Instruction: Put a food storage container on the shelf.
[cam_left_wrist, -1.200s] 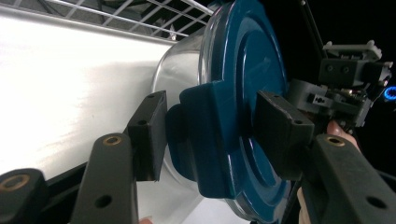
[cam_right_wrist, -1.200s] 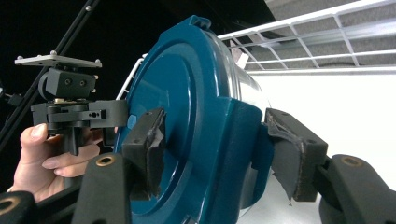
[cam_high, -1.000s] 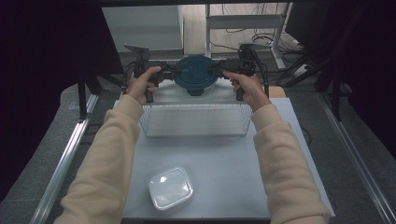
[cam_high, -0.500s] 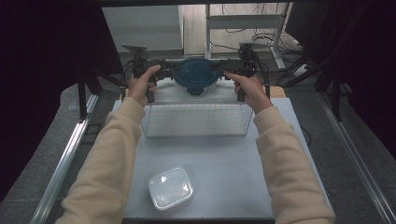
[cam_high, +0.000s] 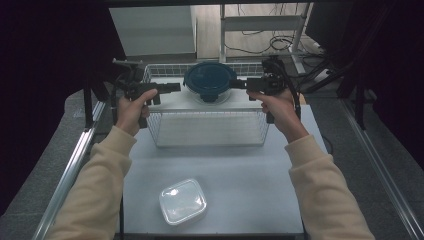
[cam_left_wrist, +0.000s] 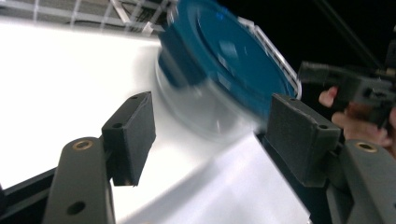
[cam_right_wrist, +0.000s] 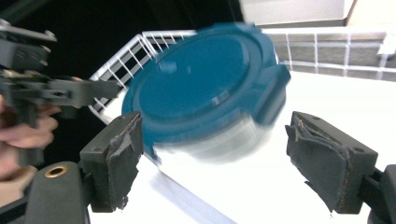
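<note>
The round blue-lidded container (cam_high: 210, 82) was left unheld in the wire basket (cam_high: 207, 132), flanked by the left gripper (cam_high: 176, 87) and right gripper (cam_high: 239, 84), whose jaws had just been opening wide.

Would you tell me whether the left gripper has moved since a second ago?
Yes. The left gripper has drawn leftward off the round container in the wire basket, its jaws opening and empty.

One round blue-lidded container (cam_high: 210, 81), one wire basket (cam_high: 207, 127), one square clear container (cam_high: 183, 201), two grippers.
</note>
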